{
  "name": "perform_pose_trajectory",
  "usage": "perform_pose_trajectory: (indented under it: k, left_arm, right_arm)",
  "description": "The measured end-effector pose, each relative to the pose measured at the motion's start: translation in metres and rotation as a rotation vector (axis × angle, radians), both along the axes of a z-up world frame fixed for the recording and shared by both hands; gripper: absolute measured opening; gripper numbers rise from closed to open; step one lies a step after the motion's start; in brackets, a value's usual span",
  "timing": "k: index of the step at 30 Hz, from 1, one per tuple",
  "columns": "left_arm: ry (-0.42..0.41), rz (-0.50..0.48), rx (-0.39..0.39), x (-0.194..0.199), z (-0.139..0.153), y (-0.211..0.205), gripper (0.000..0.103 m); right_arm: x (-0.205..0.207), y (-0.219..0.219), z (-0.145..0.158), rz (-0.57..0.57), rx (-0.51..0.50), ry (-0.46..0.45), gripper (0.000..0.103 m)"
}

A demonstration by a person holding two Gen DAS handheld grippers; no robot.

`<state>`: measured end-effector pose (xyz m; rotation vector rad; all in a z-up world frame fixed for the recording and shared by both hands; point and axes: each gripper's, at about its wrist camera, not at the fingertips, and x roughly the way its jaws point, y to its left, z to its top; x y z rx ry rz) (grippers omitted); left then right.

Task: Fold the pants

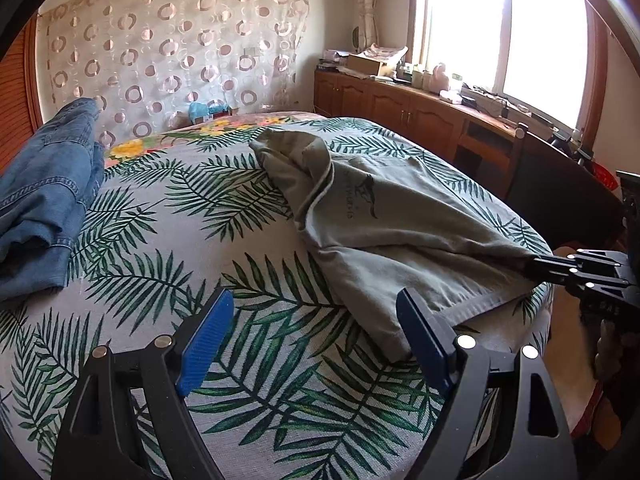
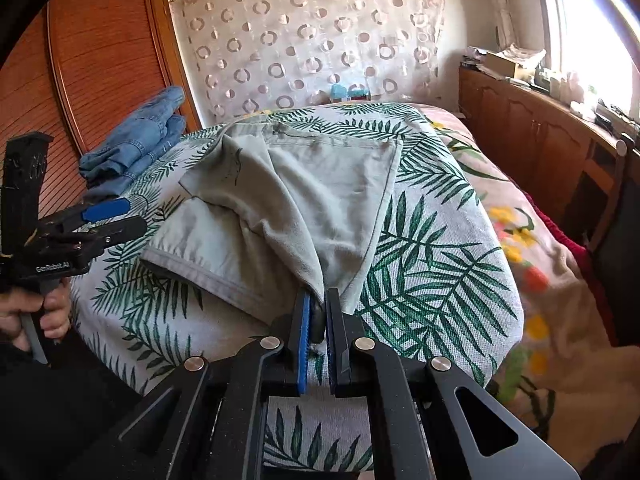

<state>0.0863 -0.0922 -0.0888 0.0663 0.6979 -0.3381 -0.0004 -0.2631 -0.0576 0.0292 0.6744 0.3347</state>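
Pants location: the grey-green pants are lying rumpled on the bed, over its palm-leaf cover, with one hem end hanging near the bed's front edge.
Right hand-held gripper: its blue pads are pressing together on a corner of the pants, and the cloth is rising from the bed into a taut ridge toward the pinch.
Left hand-held gripper: its fingers are standing spread and holding nothing, hovering just over the cover beside the near hem.
Slip risk: the right pinch is taking only a small bunch of fabric at the tips, so a hard pull is likely to drag it free.
Uneven fold risk: only one corner is being held, so lifting now is likely to twist the legs and leave the printed panel bunching under the upper layer.
Cover snag risk: the left fingers are sitting so close to the cover that closing on the hem may catch the cover along with it.
Drop-off risk: the held end is sitting at the bed's edge, so a slack release may let the pants slide off toward the floor.
Neighbour: folded blue jeans are lying well apart on the far side, so a wide sweep would be needed to disturb them.
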Motion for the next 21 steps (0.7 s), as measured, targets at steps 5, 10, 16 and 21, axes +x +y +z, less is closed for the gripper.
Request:
perform_pose_trajectory:
  k: [5, 10, 16, 21]
  left_arm:
    - [-0.011, 0.023, -0.008, -0.001, 0.005, 0.008, 0.084]
    - [-0.024, 0.037, -0.013, -0.002, 0.008, 0.016, 0.084]
    - [-0.035, 0.056, -0.014, -0.002, 0.01, 0.024, 0.084]
    - [-0.031, 0.076, -0.02, -0.001, 0.007, 0.032, 0.084]
  right_arm:
    - [-0.005, -0.003, 0.01, -0.018, -0.006, -0.036, 0.017]
    - [-0.001, 0.005, 0.02, -0.016, -0.031, -0.07, 0.033]
    - [0.017, 0.028, 0.022, 0.026, -0.04, -0.095, 0.044]
    - [0.04, 0.049, 0.013, 0.074, -0.05, -0.07, 0.044]
